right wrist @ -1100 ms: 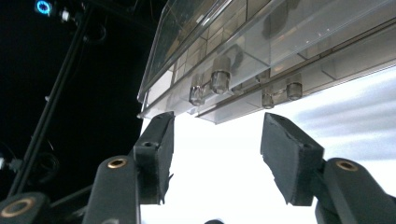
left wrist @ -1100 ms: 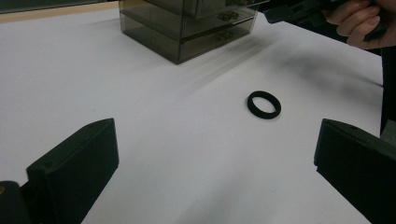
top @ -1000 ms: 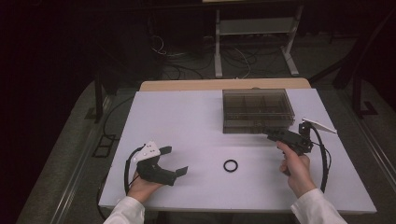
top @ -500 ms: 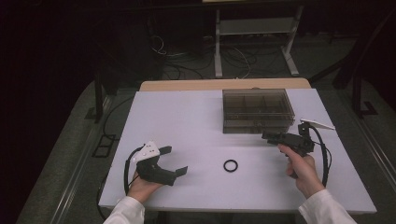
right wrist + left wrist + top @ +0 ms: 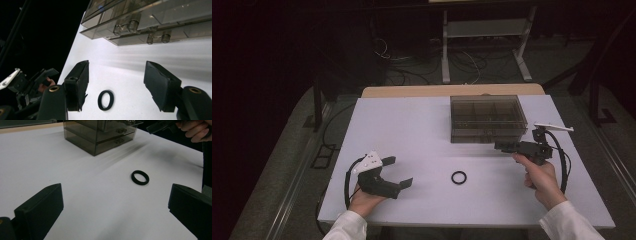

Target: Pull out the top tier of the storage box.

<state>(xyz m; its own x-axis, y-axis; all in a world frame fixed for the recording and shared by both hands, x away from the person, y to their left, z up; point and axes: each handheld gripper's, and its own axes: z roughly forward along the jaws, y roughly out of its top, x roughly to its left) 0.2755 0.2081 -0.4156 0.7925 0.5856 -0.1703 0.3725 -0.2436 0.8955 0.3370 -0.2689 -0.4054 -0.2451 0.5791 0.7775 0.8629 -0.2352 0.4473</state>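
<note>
I have the black ring lying flat on the white table, between my two tools and touching neither. My right gripper hangs just in front of the smoky plastic drawer box, its jaws apart and just now widening, with nothing between them. My left gripper sits low near the table's front edge, jaws spread wide and empty, aimed toward the ring. The box drawers look shut, though the dim light leaves me unsure.
</note>
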